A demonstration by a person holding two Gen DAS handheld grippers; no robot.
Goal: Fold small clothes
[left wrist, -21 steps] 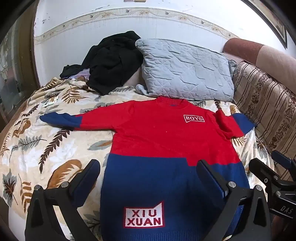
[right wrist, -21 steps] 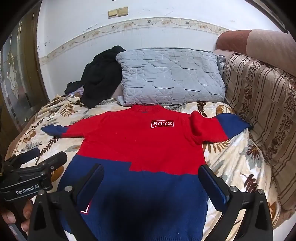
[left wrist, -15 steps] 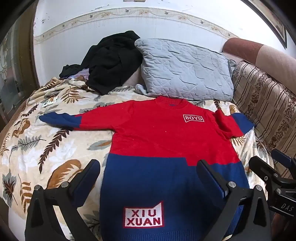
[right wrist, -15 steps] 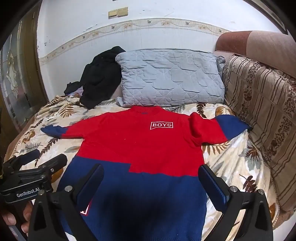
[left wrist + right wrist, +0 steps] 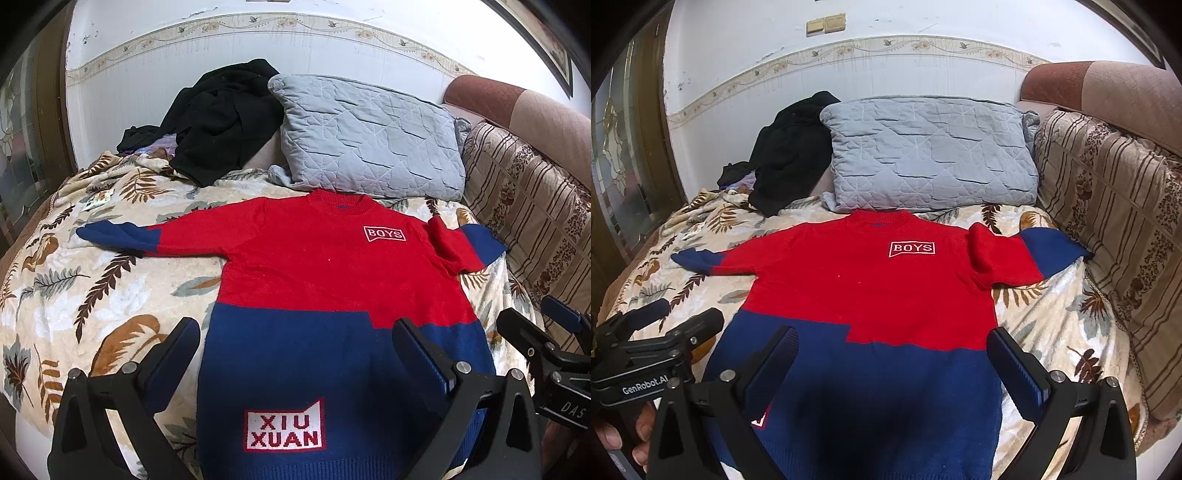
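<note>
- Left gripper (image 5: 295,363) and right gripper (image 5: 892,365) hover above the near hem, jaws spread wide, holding nothing.
- Sweater (image 5: 332,295) lies flat on the leaf-print blanket (image 5: 92,295) (right sleeve rumpled); no fold made yet, by my judgement.

The right hand-held gripper (image 5: 890,363) hangs with its two black fingers spread wide, nothing between them, above the navy lower half of a red-and-navy knitted child's sweater (image 5: 871,288). The sweater lies flat, front up, on a cream bed blanket printed with brown leaves (image 5: 1052,317), its collar pointing away from the gripper and a white "BOYS" patch on the chest. Its right-hand sleeve is folded back on itself; the left one stretches outward. Beyond the collar a grey quilted pillow (image 5: 931,155) leans against the wall, with a heap of black clothing (image 5: 794,151) just left of it. The left hand-held gripper (image 5: 670,319), its fingers parted, sits low at the left.
</note>
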